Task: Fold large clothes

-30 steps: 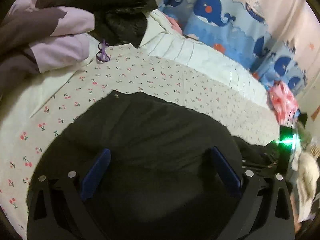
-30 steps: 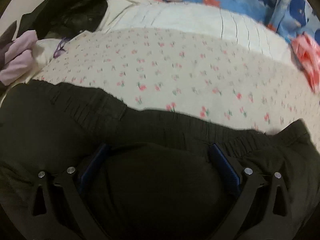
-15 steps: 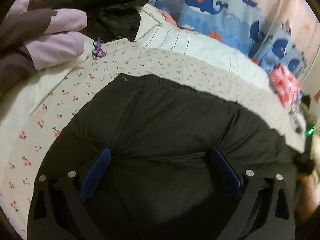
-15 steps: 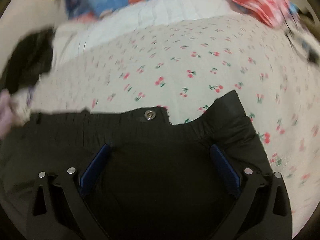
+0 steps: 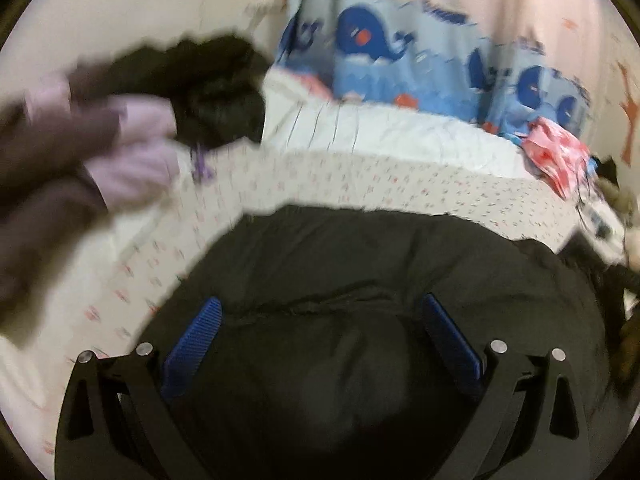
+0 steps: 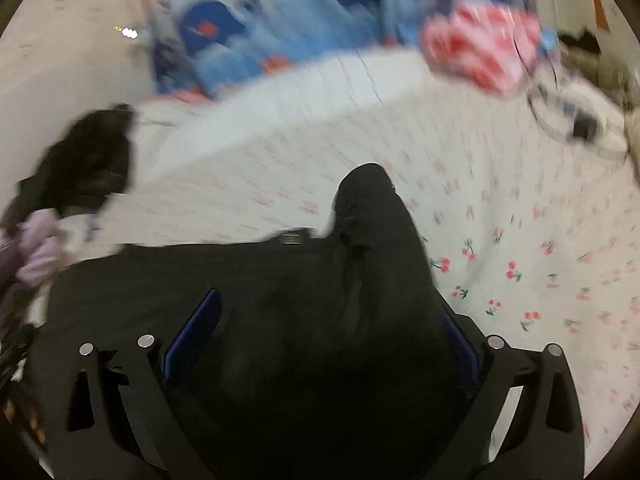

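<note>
A large black garment point(image 5: 360, 264) lies on the cherry-print bedsheet point(image 5: 380, 176). It fills the lower half of the left wrist view. My left gripper point(image 5: 320, 320) stands open over it, the blue pads point(image 5: 192, 340) wide apart with cloth bunched between them. In the right wrist view the same black garment point(image 6: 280, 280) spreads under my right gripper point(image 6: 324, 328), which is open, and one end point(image 6: 368, 200) sticks up over the sheet point(image 6: 520, 240). The right pad is partly hidden by cloth. Both views are blurred.
A pile of dark and lilac clothes point(image 5: 120, 132) lies at the back left. A whale-print blue cover point(image 5: 400, 52) and a white striped quilt point(image 5: 380, 128) lie along the wall. A red and pink cloth point(image 5: 556, 156) and cables point(image 6: 568, 120) sit at the right.
Both grippers have tilted up and swung, so more of the wall and the whale cover shows. In the right view the garment's end now stands up in a peak.
</note>
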A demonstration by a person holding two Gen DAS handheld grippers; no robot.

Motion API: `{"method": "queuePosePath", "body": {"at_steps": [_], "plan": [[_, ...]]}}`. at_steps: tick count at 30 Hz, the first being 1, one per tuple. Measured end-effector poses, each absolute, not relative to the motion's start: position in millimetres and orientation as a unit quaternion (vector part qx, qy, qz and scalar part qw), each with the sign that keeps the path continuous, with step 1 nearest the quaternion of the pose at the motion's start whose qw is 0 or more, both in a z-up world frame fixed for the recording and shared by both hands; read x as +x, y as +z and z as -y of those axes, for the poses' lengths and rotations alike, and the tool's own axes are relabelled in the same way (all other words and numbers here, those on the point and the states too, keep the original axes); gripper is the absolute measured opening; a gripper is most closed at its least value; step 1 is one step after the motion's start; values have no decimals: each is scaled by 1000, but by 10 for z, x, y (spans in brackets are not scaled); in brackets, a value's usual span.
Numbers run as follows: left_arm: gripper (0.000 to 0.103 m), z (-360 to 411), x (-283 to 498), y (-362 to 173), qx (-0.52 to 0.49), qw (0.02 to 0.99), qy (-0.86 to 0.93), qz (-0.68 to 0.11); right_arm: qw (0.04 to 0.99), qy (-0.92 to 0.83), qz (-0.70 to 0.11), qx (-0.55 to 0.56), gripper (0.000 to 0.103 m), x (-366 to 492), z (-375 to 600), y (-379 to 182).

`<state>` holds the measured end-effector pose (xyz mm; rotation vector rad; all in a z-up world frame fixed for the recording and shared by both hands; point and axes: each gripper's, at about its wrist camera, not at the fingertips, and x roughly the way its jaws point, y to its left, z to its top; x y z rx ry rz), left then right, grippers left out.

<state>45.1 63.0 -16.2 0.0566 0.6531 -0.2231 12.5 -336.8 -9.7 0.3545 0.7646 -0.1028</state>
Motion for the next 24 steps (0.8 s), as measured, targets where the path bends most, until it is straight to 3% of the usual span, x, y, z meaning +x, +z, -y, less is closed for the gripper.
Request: {"method": "queuePosePath", "body": {"at_steps": [4, 8, 10, 12, 19, 21, 24], "plan": [[96, -592, 185, -10, 76, 946, -121, -291, 935, -18, -344, 81, 96, -421, 2846, 208], [96, -675, -4, -3, 90, 948, -126, -279, 907, 0, -415, 72, 97, -374, 2595, -477], [96, -749, 39, -170, 87, 937, -121, -316, 902, -1, -419, 101, 97, -365, 2680, -494], [96, -824, 41, -285, 81, 931, -115, -337, 894, -28, -435, 101, 97, -370, 2615, -325], [96, -969, -160, -196, 60, 940, -111, -317, 935, 65, -346, 35, 97, -324, 1632, 570], [96, -957, -195, -181, 63, 941, -116, -311, 930, 72, -360, 20, 97, -131, 1374, 512], [96, -945, -235, -152, 75, 944, -117, -300, 901, 72, -426, -24, 97, 198, 1134, 2]]}}
